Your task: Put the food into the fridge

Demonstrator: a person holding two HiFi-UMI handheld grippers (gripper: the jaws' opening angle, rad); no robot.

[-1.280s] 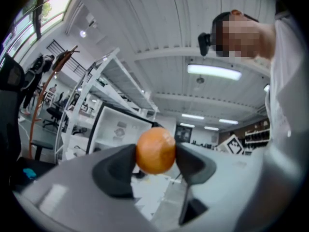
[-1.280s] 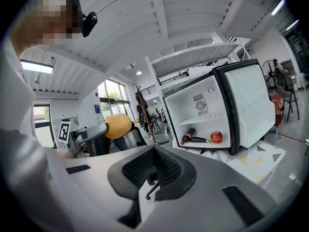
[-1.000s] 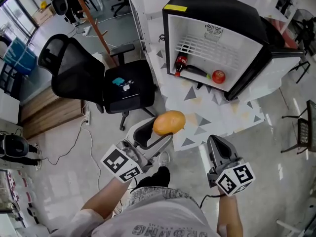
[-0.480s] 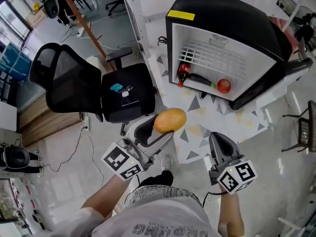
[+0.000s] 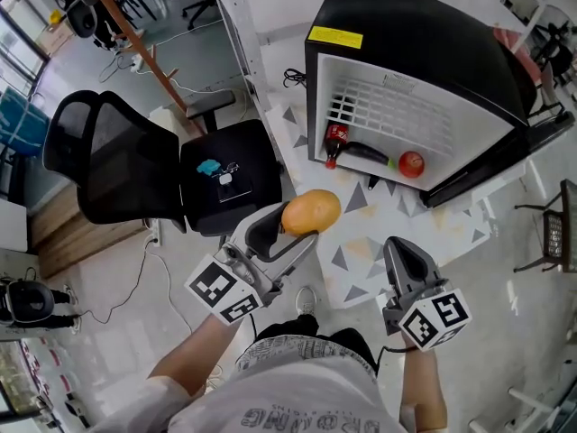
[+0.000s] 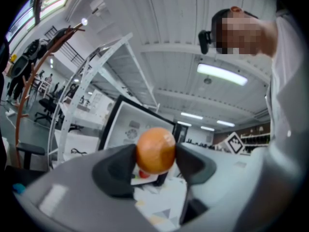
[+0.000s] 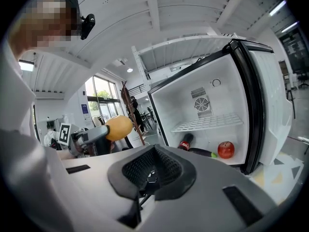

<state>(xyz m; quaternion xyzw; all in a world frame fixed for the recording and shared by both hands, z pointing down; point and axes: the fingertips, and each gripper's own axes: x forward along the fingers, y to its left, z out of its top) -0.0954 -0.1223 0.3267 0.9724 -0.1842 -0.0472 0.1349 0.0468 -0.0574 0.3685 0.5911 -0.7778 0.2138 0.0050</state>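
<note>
My left gripper [image 5: 302, 228] is shut on an orange-yellow mango [image 5: 311, 213], held in the air in front of the open black mini fridge [image 5: 410, 25]. In the left gripper view the mango [image 6: 155, 150] sits pinched between both dark pads. My right gripper [image 5: 403, 262] hangs to the right, shut with nothing in it; its pads meet in the right gripper view [image 7: 150, 175]. On the fridge floor lie a cola bottle [image 5: 334, 142], a dark cucumber [image 5: 368, 154] and a red apple [image 5: 411, 163], under a white wire shelf [image 5: 397, 120].
A black office chair [image 5: 158, 170] with small items on its seat stands left of the fridge. The fridge door [image 5: 532, 142] hangs open at the right. A patterned mat [image 5: 406, 224] covers the floor before the fridge. A white rack frame [image 5: 236, 25] stands behind.
The head view has drifted slightly, so the fridge sits a little lower and nearer. Both grippers keep their places and the mango stays gripped.
</note>
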